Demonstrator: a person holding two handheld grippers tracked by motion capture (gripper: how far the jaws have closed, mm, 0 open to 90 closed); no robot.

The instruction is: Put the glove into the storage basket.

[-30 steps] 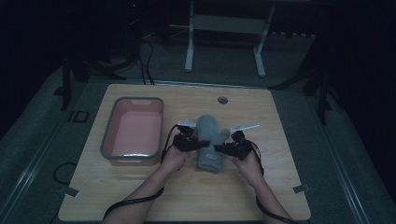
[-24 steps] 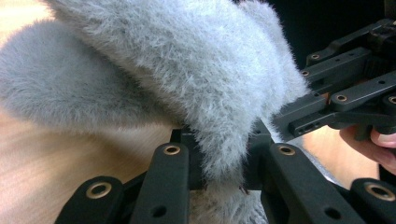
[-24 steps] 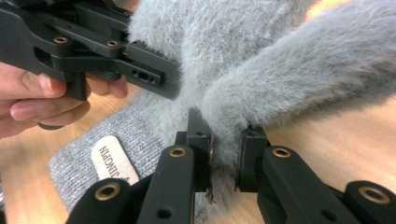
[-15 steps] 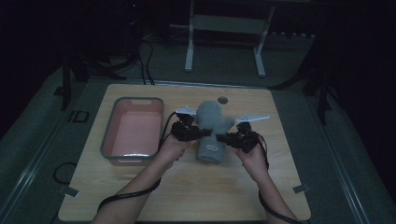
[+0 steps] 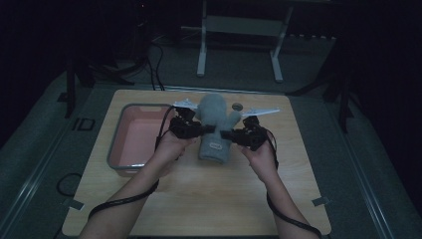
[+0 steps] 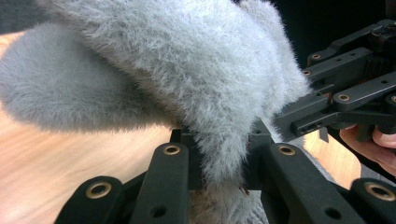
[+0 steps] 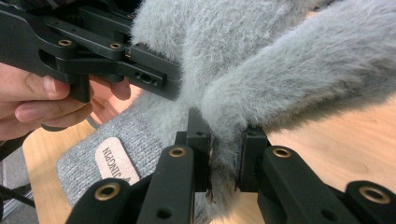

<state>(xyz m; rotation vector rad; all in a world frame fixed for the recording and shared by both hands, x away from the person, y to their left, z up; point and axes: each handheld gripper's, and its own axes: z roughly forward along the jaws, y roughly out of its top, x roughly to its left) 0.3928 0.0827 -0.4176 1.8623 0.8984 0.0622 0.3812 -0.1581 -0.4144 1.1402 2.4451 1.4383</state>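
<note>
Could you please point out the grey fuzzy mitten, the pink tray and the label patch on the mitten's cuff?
grey fuzzy mitten (image 5: 213,110), high view, on its fluffy upper body.
pink tray (image 5: 115,149), high view, on its grey left rim.
label patch (image 7: 114,162), right gripper view, on the patch's middle.

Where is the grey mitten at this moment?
In the high view the grey mitten is mid-table, just right of the pink tray, pinched between the left hand-held gripper and the right hand-held gripper.
</note>
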